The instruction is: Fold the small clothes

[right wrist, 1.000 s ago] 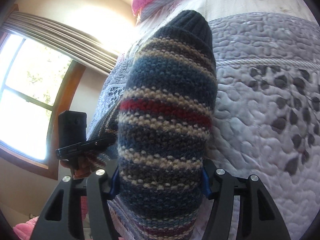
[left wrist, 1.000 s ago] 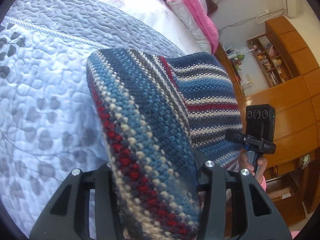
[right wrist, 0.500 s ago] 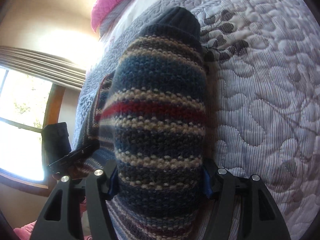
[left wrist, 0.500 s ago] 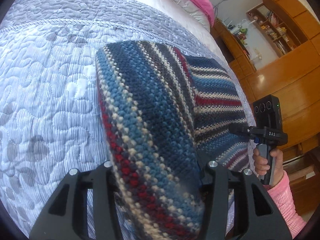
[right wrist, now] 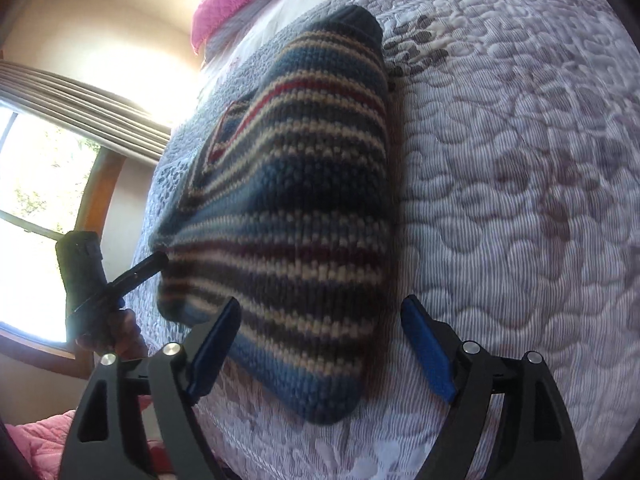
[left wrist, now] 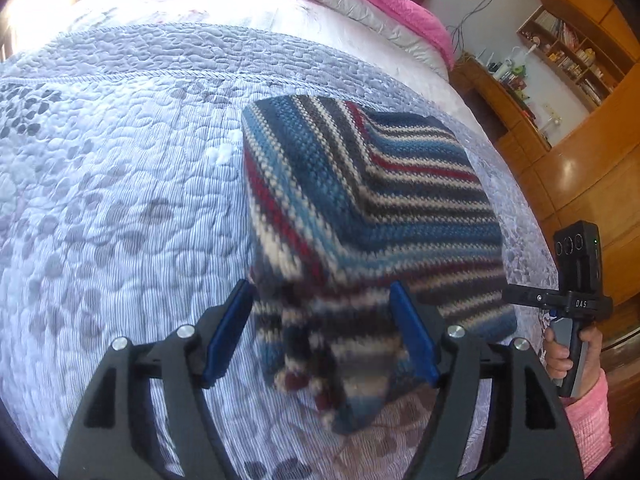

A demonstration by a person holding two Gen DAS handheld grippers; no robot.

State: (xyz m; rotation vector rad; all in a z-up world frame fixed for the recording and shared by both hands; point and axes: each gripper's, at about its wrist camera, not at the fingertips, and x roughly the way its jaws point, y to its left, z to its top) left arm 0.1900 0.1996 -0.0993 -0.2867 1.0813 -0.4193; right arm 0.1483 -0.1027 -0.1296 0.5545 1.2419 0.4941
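Now both tools [left wrist: 322,334] [right wrist: 320,346] gape wide; striped knit [left wrist: 360,200] lies flat, lengthwise ahead.

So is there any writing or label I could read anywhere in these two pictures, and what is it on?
"DAS": white letters on the black handheld gripper at the right of the left wrist view.
Shelf items on the wooden bookcase: too small to read.
Right wrist view: no text visible.

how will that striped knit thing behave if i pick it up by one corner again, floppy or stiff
Likely floppy: the striped knit drapes and bunches between the open left gripper.

Probably not slippery: its chunky, nubbly stitches should catch on the pads.

It looks thick, so its layers may slump open on the quilted bedspread when lifted.
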